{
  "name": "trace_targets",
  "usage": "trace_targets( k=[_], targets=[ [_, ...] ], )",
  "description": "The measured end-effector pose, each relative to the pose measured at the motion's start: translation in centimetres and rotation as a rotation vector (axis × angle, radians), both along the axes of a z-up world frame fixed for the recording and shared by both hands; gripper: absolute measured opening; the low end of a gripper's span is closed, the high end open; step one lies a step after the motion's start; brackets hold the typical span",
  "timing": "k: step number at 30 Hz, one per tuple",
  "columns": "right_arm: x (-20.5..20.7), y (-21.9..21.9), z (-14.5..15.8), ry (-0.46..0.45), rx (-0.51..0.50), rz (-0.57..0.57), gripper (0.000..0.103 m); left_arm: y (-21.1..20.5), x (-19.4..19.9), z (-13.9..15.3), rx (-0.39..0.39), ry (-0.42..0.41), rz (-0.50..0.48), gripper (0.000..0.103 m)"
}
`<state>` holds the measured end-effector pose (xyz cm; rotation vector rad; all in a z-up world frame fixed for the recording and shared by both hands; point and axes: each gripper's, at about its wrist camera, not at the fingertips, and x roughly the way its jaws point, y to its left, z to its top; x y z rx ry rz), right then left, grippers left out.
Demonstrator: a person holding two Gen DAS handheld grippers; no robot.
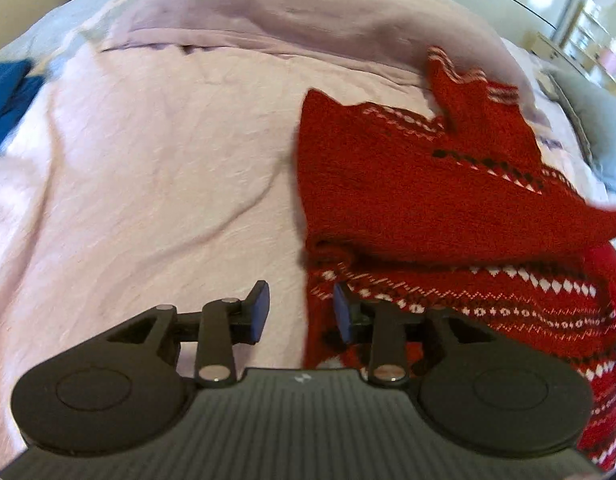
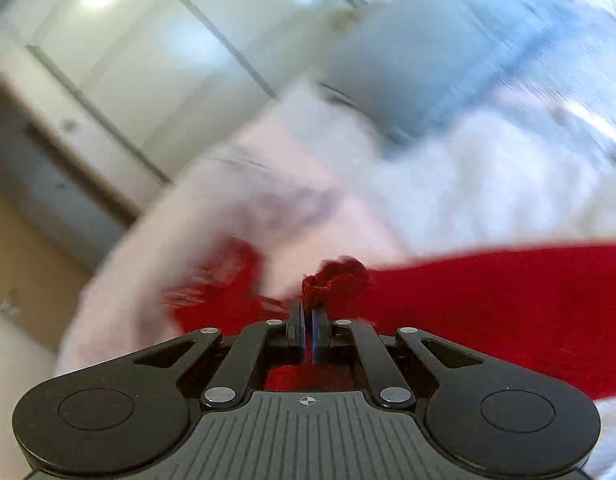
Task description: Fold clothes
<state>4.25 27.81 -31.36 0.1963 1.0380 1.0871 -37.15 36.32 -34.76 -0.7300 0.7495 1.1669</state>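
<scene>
- Right hand-held gripper [image 2: 307,320] has its jaws pressed together on a bunched knob of the red patterned sweater [image 1: 420,200]; plain red knit trails away from the pinch to the right, lifted clear of the bed.
- Left hand-held gripper [image 1: 301,312] is spread wide with nothing between its blue pads [image 1: 261,312]; one pad hangs over the bare sheet, the other just over the sweater's patterned edge.
- That sweater lies on the pink sheet [image 1: 148,184] of the bed, toward its right half, with a plain red panel laid at a slant across the white-diamond banded part and a striped cuff poking up at the far end.
- My reading is that a fold is under way: the right side carries a flap or sleeve across the body, and the right view is heavily blurred, which fits a quick swing.
- What follows likely calls for laying the held part flat and square over the body, then letting go.
- The left side looks placed to pin or pinch the near edge so the knit does not drag.
- A blue garment [image 1: 8,92] sits at the far left of the bed.
</scene>
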Motion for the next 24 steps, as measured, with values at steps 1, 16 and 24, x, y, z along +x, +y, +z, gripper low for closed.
trace_targets(
  k=[1,16,24],
  targets=[
    [0.5,-0.4,-0.4,0.001,-0.015,-0.009,0.001,0.2,0.6,-0.3,0.012,0.014,-0.021,0.033],
    [2.0,-3.0,-0.1,-0.104,0.077,0.009,0.001,-0.4,3.2,-2.6,0.183,0.231,-0.248,0.009],
    [2.8,-2.7,-3.7,-0.113,-0.049,0.01,0.002,0.2,3.7,-3.5,0.16,0.287,-0.283,0.017]
  ],
)
